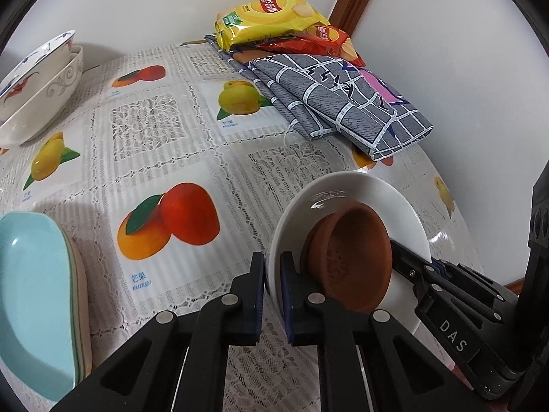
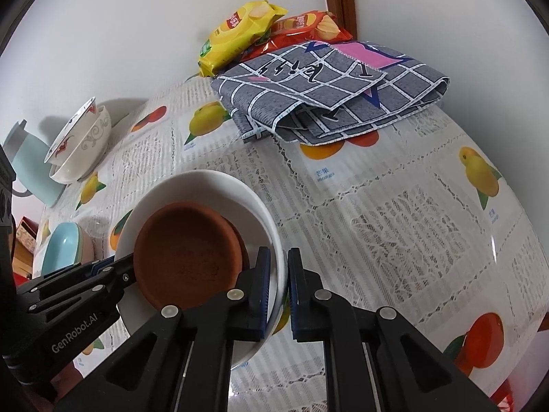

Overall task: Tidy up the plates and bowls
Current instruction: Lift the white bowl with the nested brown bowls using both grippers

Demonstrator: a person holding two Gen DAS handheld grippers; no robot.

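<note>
two grippers pinch one white plate from both sides

while the white plate (image 1: pixel 346 192) sits near the front of the tabletop (image 1: pixel 192 144), each gripper has closed narrow on an opposite edge of its rim. the left gripper (image 1: pixel 272 271) clamps the rim on one side and the right gripper (image 2: pixel 282 276) clamps it on the other, so the fingers (image 1: pixel 255 295) hold thin porcelain between them rather than empty air. a two-sided hold likely keeps the plate level, since a brown clay saucer (image 2: pixel 187 257) rests loose inside it and could slide if the plate tipped. the saucer appears to hold only a dusty residue.

further out, a stack of shallow dishes with a pale blue dish (image 1: pixel 31 295) on top lies at the left, a probable destination for the plate. two bowls (image 1: pixel 37 86) are nested by the wall, the inner one painted red and blue, and a pale blue jug (image 2: pixel 29 168) stands beside them. a folded grey checked cloth (image 2: pixel 329 92) and two crisp packets (image 1: pixel 274 20) lie at the far side.
</note>
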